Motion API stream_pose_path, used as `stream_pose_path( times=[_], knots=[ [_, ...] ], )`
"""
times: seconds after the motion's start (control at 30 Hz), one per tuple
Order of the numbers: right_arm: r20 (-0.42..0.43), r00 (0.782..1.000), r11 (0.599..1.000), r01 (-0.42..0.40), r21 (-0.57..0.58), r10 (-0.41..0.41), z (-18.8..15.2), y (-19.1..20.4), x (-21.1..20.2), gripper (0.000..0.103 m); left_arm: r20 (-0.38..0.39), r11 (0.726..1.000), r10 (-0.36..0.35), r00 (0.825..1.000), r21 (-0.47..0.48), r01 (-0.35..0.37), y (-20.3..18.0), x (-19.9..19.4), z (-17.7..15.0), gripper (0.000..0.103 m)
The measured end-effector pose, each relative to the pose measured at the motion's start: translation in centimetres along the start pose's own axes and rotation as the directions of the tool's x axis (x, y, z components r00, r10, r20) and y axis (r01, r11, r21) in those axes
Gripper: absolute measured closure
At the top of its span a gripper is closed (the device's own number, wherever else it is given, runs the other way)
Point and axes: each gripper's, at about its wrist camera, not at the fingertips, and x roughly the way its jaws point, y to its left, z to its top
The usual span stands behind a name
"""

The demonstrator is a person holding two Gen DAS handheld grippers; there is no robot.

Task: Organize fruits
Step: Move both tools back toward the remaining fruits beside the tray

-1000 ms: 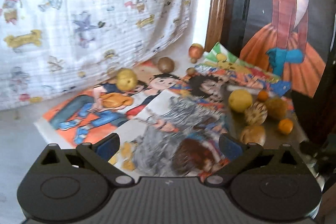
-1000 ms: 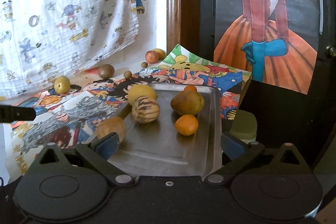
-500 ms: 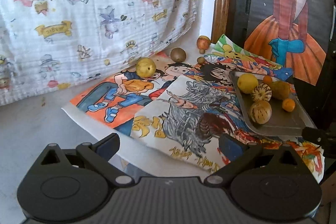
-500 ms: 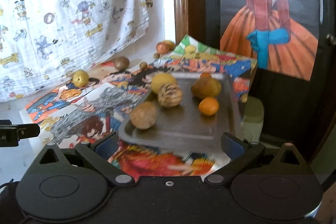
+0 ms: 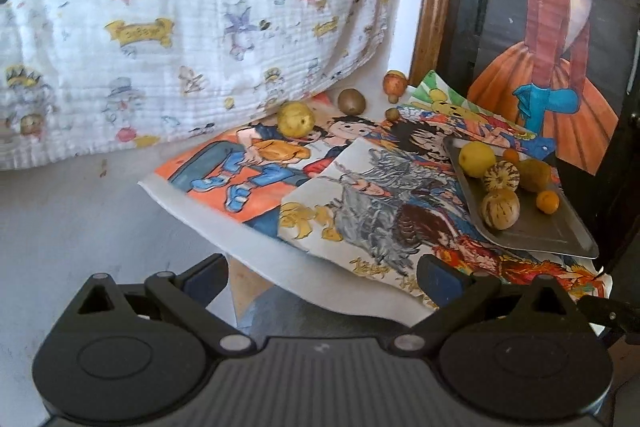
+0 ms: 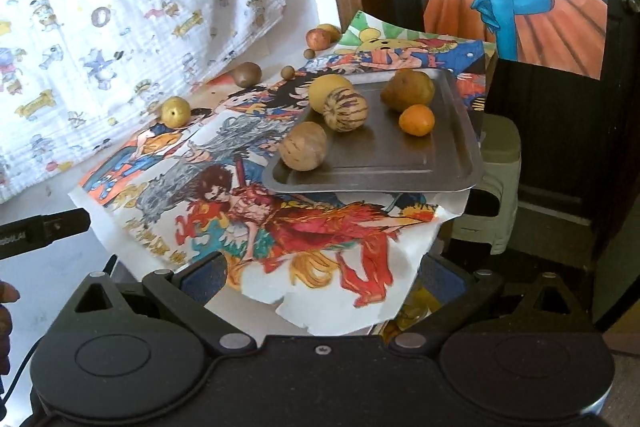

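Observation:
A metal tray (image 6: 400,163) (image 5: 536,231) sits at the table's right edge and holds several fruits: a yellow one (image 6: 330,91), two striped melons (image 6: 345,108), a brown one (image 6: 407,90) and a small orange (image 6: 416,120). Loose on the table lie a yellow apple (image 5: 295,119) (image 6: 175,111), a kiwi (image 5: 351,101) (image 6: 247,74), a reddish fruit (image 5: 395,81) (image 6: 318,39) and a small brown one (image 5: 392,114). My left gripper (image 5: 322,273) and right gripper (image 6: 322,273) both stand open and empty, held back off the table's near edge.
Colourful cartoon posters (image 5: 360,195) cover the table and overhang its front edge. A printed white cloth (image 5: 180,27) hangs at the back left. A dark door with a painted dress poster (image 5: 548,75) stands to the right. A pale plastic stool (image 6: 496,187) sits below the tray.
Both grippers have drawn back from the table and away from the tray. The fruits and the tray have not moved. Both stay open.

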Motion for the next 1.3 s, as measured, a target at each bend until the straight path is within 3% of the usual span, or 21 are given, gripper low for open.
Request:
stream_pose_path(
  times=[0.23,0.5,0.7,0.83,0.93,1.03,1.17,1.3],
  knots=[
    [0.010,1.000,0.992,-0.027,-0.122,0.028,0.7,3.2,-0.5,0.000,0.001,0.999,0.016,1.000,-0.048,-0.016,2.2,-0.4,-0.5,0.000],
    [-0.061,0.980,0.959,-0.197,-0.202,0.189,5.0,8.8,0.6,0.000,-0.006,0.989,0.081,0.997,-0.122,-0.081,5.5,-0.8,-0.7,0.000],
    [-0.071,0.959,0.923,-0.283,-0.259,0.274,11.3,12.6,0.4,0.000,0.013,0.982,0.123,0.992,-0.148,-0.120,7.5,-0.8,0.6,0.000],
    [-0.159,0.934,0.905,-0.351,-0.241,0.320,18.1,14.8,1.2,0.000,0.042,0.979,0.154,0.987,-0.140,-0.147,8.1,-0.8,2.6,0.000],
    [-0.170,0.941,0.914,-0.328,-0.238,0.293,23.3,16.4,1.2,0.001,0.087,0.979,0.174,0.981,-0.127,-0.163,8.2,-0.8,4.9,0.000],
    [-0.091,0.960,0.926,-0.279,-0.255,0.264,27.8,17.7,0.9,0.000,0.131,0.984,0.163,0.978,-0.097,-0.151,8.1,-0.2,7.4,0.000],
    [0.015,0.979,0.918,-0.185,-0.350,0.203,32.0,19.2,2.1,0.000,0.086,0.985,0.170,0.982,-0.051,-0.166,7.8,2.0,9.9,0.000],
    [-0.031,0.981,0.902,-0.186,-0.390,0.189,34.4,18.9,5.9,0.000,0.034,0.989,0.146,0.989,-0.033,-0.145,7.2,4.7,11.6,0.000]
  ],
)
